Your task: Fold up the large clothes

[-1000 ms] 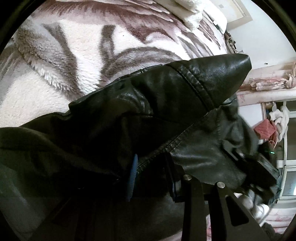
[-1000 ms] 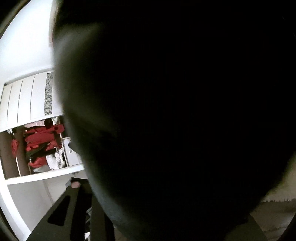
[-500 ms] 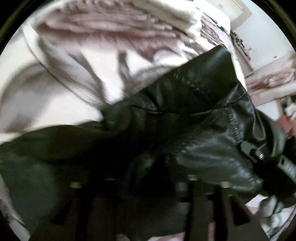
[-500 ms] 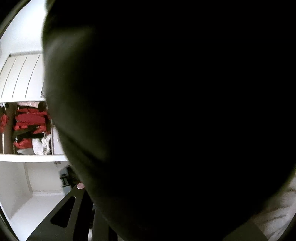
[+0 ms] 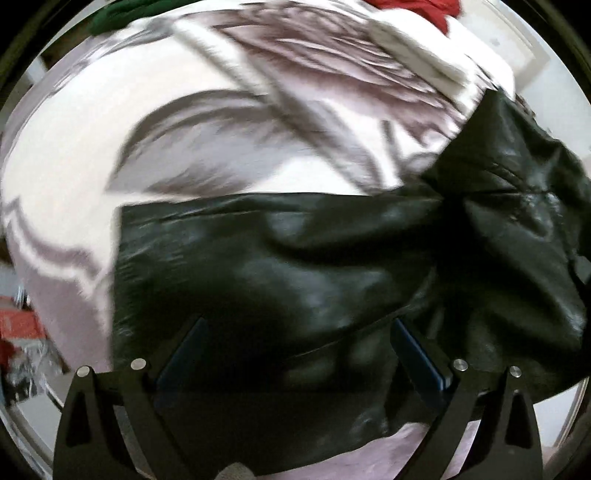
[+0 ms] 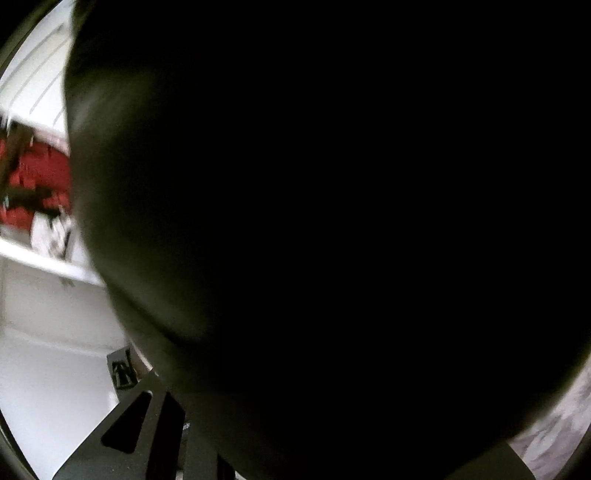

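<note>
A black leather jacket [image 5: 295, 280] lies on a fluffy white blanket with a grey-brown leaf pattern [image 5: 207, 122]. In the left wrist view my left gripper [image 5: 295, 343] is open, its blue-padded fingers [image 5: 417, 350] spread wide just above the jacket and holding nothing. In the right wrist view the jacket [image 6: 351, 221] covers almost the whole lens as a dark mass. Only the left finger base shows at the bottom left. The right gripper's tips are hidden by the jacket.
A folded white cloth [image 5: 417, 55], a red garment [image 5: 417, 7] and a green one [image 5: 122, 14] lie at the bed's far side. White wardrobe shelves with red clothes [image 6: 33, 184] show at the left of the right wrist view.
My left gripper has opened and let go of the jacket, which now lies spread on the blanket. The left camera has drawn back. The right view stays covered.
</note>
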Tool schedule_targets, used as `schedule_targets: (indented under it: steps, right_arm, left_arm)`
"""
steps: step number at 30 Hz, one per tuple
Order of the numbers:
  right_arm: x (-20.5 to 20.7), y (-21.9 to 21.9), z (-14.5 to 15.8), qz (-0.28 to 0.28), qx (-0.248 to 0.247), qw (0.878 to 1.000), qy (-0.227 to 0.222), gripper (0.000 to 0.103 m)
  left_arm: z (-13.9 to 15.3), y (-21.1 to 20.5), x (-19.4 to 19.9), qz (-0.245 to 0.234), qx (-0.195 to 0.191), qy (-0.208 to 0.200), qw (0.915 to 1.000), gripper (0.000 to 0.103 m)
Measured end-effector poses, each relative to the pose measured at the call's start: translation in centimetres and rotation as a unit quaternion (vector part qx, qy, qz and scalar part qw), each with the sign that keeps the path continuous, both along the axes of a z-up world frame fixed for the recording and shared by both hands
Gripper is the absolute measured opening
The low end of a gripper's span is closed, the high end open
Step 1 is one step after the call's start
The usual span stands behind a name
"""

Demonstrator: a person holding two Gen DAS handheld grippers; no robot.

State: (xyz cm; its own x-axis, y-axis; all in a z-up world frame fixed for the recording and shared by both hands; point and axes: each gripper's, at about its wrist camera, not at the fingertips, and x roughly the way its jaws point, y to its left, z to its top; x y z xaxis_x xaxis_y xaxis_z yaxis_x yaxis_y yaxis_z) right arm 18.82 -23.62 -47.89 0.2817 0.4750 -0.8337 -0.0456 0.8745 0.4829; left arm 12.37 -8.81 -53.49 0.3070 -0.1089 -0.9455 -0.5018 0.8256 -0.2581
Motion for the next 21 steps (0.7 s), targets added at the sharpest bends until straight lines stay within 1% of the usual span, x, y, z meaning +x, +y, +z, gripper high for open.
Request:
schedule_targets:
  steps: [1, 2, 4, 7, 8, 9, 10, 12, 13, 15, 17, 18, 19, 20, 21]
  right_arm:
    - [-0.3, 1.3, 0.5, 0.013, -0.015, 1.000, -0.010, 0.024]
    - [-0.8, 3.1, 1.1, 0.032, -0.034, 0.999, -0.023, 0.024]
    - [-1.9, 6.8, 1.9, 0.073, -0.072, 0.994, -0.048, 0.024]
    - [-4.2, 13.7, 2.5, 0.159, -0.139, 0.973, -0.091, 0.024]
    - [-5.1, 16.0, 2.3, 0.189, -0.163, 0.963, -0.104, 0.024]
    - [-6.5, 19.1, 1.8, 0.228, -0.188, 0.948, -0.119, 0.024]
    - [-7.5, 21.1, 1.4, 0.255, -0.202, 0.937, -0.128, 0.024]
    - [-10.5, 26.1, -0.5, 0.325, -0.237, 0.904, -0.145, 0.024]
    - [-11.8, 27.8, -1.3, 0.349, -0.246, 0.892, -0.151, 0.024]
    - [-14.9, 31.5, -4.6, 0.411, -0.268, 0.860, -0.141, 0.024]
    - [-17.0, 33.7, -7.5, 0.447, -0.279, 0.842, -0.118, 0.031]
    - [-17.9, 34.8, -9.4, 0.470, -0.288, 0.829, -0.095, 0.034]
    - [-18.2, 35.4, -10.2, 0.479, -0.291, 0.824, -0.083, 0.044]
    - [-18.1, 35.8, -10.5, 0.489, -0.272, 0.827, -0.061, 0.055]
    - [-17.6, 36.0, -10.3, 0.494, -0.239, 0.835, -0.030, 0.061]
  left_arm:
    - [0.0, 0.6, -0.6, 0.009, -0.004, 0.000, 1.0000, 0.101]
    - [0.0, 1.9, -2.0, 0.027, -0.008, 0.002, 0.9996, 0.101]
    - [0.0, 3.8, -4.2, 0.056, -0.014, 0.006, 0.9983, 0.101]
    - [-0.3, 7.3, -9.1, 0.112, -0.017, 0.020, 0.9933, 0.101]
    - [-0.5, 8.1, -10.4, 0.125, -0.018, 0.024, 0.9917, 0.101]
    - [-0.7, 9.1, -12.2, 0.144, -0.017, 0.032, 0.9890, 0.101]
    - [-1.0, 9.9, -13.7, 0.158, -0.016, 0.038, 0.9866, 0.101]
    - [-1.7, 11.4, -17.2, 0.189, -0.015, 0.053, 0.9805, 0.101]
    - [-1.9, 11.6, -18.3, 0.197, -0.014, 0.058, 0.9786, 0.101]
    - [-3.1, 12.1, -21.0, 0.220, -0.016, 0.077, 0.9722, 0.101]
    - [-4.1, 12.1, -22.0, 0.237, -0.023, 0.090, 0.9672, 0.101]
    - [-4.6, 12.1, -23.0, 0.247, -0.032, 0.094, 0.9639, 0.101]
    - [-4.7, 12.0, -23.5, 0.254, -0.037, 0.095, 0.9617, 0.101]
    - [-4.9, 11.6, -23.3, 0.261, -0.039, 0.096, 0.9598, 0.101]
    - [-5.0, 11.4, -23.7, 0.268, -0.042, 0.097, 0.9576, 0.101]
